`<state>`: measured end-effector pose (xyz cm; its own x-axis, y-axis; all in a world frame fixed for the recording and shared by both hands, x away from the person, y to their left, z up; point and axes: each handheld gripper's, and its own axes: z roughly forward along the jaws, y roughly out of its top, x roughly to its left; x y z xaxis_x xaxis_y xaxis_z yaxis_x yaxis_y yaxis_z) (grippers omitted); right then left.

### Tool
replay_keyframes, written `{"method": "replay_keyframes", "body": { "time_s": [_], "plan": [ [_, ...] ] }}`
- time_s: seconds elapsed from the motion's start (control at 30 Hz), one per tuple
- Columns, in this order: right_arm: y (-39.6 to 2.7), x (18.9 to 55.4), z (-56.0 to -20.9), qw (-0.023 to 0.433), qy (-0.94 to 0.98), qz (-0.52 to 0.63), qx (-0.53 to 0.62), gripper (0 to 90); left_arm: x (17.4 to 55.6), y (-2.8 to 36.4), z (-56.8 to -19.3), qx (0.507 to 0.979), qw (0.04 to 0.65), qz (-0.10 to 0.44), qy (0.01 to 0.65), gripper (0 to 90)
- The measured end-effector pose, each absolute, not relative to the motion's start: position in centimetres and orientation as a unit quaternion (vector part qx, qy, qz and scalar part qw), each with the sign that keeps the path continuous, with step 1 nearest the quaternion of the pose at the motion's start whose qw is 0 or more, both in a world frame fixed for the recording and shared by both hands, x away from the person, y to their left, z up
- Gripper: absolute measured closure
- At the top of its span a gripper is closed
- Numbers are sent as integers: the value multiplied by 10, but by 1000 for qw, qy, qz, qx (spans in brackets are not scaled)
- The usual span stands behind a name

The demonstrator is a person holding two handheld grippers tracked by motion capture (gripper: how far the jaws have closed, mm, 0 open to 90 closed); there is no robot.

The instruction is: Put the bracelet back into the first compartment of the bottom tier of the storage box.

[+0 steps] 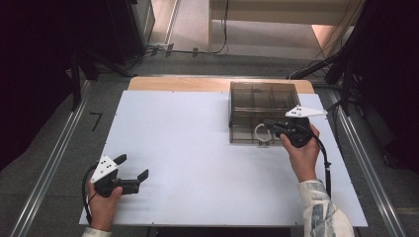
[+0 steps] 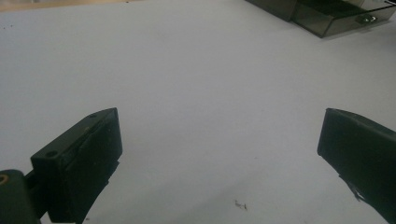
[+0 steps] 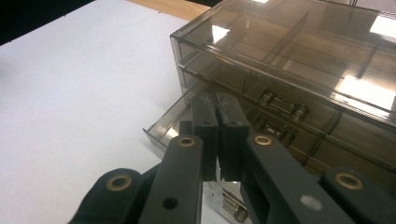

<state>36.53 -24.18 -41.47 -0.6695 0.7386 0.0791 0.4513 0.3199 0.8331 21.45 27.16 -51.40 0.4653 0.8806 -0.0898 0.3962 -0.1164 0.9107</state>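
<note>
A smoky see-through drawer box (image 1: 262,94) stands at the back right of the white table (image 1: 188,148). Its lower drawer (image 3: 161,128) is pulled out a little. My right gripper (image 1: 269,124) sits at the box's front over that drawer, and in the right gripper view its jaws (image 3: 215,100) are pressed together. I cannot tell whether anything is pinched between them. A whitish loop handle (image 1: 259,132) lies just left of the jaws. My left gripper (image 1: 133,166) rests at the near left of the table, open, and nothing but bare tabletop lies between its jaws (image 2: 219,144).
Small metal parts (image 3: 280,105) lie inside the box's compartments. The box (image 2: 327,18) is far off at the top right of the left gripper view. A wooden strip (image 1: 173,83) runs along the table's far edge. Metal rails (image 1: 54,163) flank the table.
</note>
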Motion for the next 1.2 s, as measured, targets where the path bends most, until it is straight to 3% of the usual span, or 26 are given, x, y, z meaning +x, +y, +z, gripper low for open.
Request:
{"method": "replay_keyframes", "body": {
  "time_s": [1.2],
  "plan": [
    [-193,393,-428,140,818,431,354,857,215,272,-514,705,487,247,452,5]
  ]
}}
